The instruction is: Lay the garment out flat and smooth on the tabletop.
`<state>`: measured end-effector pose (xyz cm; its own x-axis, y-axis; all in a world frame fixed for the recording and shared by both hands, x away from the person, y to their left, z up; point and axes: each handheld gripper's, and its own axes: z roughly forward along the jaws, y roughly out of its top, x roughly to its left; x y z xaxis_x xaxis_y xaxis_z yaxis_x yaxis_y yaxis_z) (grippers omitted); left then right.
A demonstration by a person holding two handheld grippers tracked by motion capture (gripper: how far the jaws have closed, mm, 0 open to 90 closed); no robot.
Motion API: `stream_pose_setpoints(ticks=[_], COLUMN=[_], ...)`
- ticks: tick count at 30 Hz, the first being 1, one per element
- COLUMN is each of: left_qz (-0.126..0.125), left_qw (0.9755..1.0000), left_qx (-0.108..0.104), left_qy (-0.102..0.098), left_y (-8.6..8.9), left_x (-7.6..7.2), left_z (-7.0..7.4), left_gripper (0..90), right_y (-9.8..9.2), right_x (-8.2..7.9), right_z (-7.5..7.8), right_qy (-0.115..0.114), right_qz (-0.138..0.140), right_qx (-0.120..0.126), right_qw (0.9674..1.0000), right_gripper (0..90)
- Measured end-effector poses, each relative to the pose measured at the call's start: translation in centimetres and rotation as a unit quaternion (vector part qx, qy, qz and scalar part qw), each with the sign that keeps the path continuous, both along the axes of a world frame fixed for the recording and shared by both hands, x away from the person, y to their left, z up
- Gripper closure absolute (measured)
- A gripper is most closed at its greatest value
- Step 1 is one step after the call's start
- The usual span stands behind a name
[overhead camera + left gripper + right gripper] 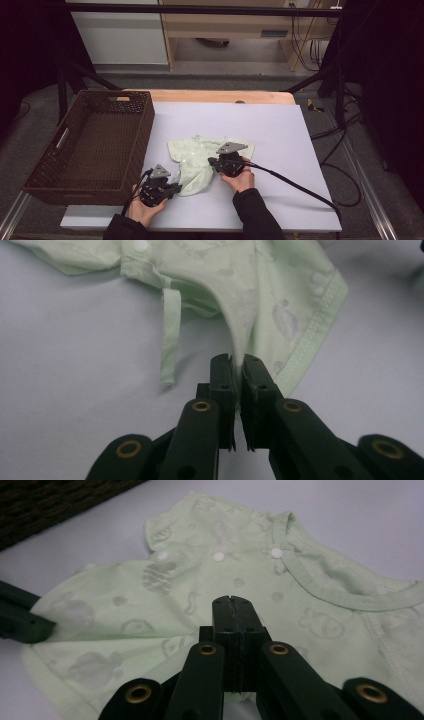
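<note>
Left claw [236,365] pinches the green garment [260,295] hem; right claw [233,611], pressed together w/ nothing between, sits over it. High view adds wicker basket [52,155] left of garment.

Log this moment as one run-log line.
left gripper: shut on shirt hem | right gripper: shut, over shirt | basket: left of shirt

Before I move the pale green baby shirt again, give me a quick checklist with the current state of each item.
1. Left gripper shut on a fold of the pale green printed baby shirt: ok.
2. Right gripper holding fabric: cannot tell; jaws are shut over the shirt, no cloth seen between them.
3. Shirt lying flat: not ok, its lower part is bunched and folded.
4. Brown woven rectangular basket ready to receive, nothing inside: ok.
5. Shirt clear of the basket, on the white table sheet: ok.
</note>
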<state>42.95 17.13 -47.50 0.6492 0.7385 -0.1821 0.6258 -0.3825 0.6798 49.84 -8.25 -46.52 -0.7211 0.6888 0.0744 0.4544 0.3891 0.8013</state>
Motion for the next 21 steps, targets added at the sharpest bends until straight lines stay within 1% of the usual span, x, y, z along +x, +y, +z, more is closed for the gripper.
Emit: stream_pose_setpoints(ticks=[2, 3, 5, 6, 7, 8, 9, 10, 12, 14, 15, 17, 18, 19, 20, 21], left_qz=[-0.001, -0.002, -0.001, -0.002, -0.002, -0.002, -0.001, -0.001, -0.002, -0.001, -0.001, -0.001, -0.001, -0.001, -0.001, -0.001], left_qw=[1.0000, 1.0000, 1.0000, 1.0000, 1.0000, 1.0000, 1.0000, 1.0000, 1.0000, 1.0000, 1.0000, 1.0000, 1.0000, 1.0000, 1.0000, 1.0000], left_qx=[0.001, -0.001, 0.000, -0.002, -0.002, -0.002, 0.000, 0.000, -0.002, 0.000, 0.000, 0.000, 0.000, 0.000, -0.001, -0.001], left_qy=[-0.001, -0.001, -0.002, 0.000, 0.000, -0.001, -0.002, -0.003, -0.001, -0.002, -0.002, -0.002, -0.002, -0.002, -0.002, -0.002], left_y=[0.0, 0.0, 0.0, 0.0, 0.0, 0.0, 0.0, 0.0, 0.0, 0.1, 0.1, 0.0, 0.0, 0.0, 0.1, 0.1], left_x=[0.0, 0.1, 0.1, 0.1, 0.1, 0.1, 0.1, 0.1, 0.1, 0.1, 0.1, 0.1, 0.1, 0.1, 0.1, 0.1], left_z=[-0.1, -0.1, -0.1, -0.1, -0.1, -0.1, -0.1, -0.1, -0.1, -0.1, -0.1, -0.1, -0.1, -0.1, -0.1, -0.1], left_gripper=[84.0, 83.8, 83.8, 83.8, 83.8, 83.8, 83.8, 83.8, 83.8, 83.8, 83.8, 83.9, 83.8, 83.8, 83.8, 83.8], right_y=[0.3, 0.3, 0.4, 0.4, 0.4, 0.4, 0.3, 0.3, 0.1, -0.2, -0.7, -0.9, -1.6, -1.6, -2.2, -2.2], right_x=[0.6, 0.9, 0.9, 0.9, 0.9, 0.8, 0.5, 0.5, 0.0, -0.5, -1.2, -1.5, -2.3, -2.3, -3.1, -3.1], right_z=[-0.6, -1.1, -1.3, -1.4, -1.4, -1.3, -1.0, -1.0, -0.3, 0.4, 1.3, 1.6, 2.1, 2.1, 2.2, 2.2], right_qy=[0.006, 0.011, 0.011, 0.007, 0.007, 0.006, 0.001, 0.001, -0.013, -0.022, -0.034, -0.036, -0.038, -0.038, -0.033, -0.033], right_qz=[-0.005, -0.007, -0.007, -0.001, -0.001, 0.002, 0.006, 0.006, 0.011, 0.021, 0.027, 0.031, 0.033, 0.033, 0.034, 0.034], right_qx=[0.001, -0.004, -0.005, -0.006, -0.006, -0.007, -0.006, -0.006, -0.005, -0.002, 0.000, 0.002, 0.016, 0.016, 0.017, 0.017], right_qw=[1.0000, 0.9999, 0.9999, 1.0000, 1.0000, 1.0000, 1.0000, 1.0000, 0.9998, 0.9995, 0.9990, 0.9989, 0.9986, 0.9986, 0.9987, 0.9987], right_gripper=[90.0, 90.0, 90.0, 87.1, 87.1, 84.2, 76.8, 76.8, 66.0, 61.3, 57.4, 56.1, 54.8, 54.8, 55.3, 55.3])
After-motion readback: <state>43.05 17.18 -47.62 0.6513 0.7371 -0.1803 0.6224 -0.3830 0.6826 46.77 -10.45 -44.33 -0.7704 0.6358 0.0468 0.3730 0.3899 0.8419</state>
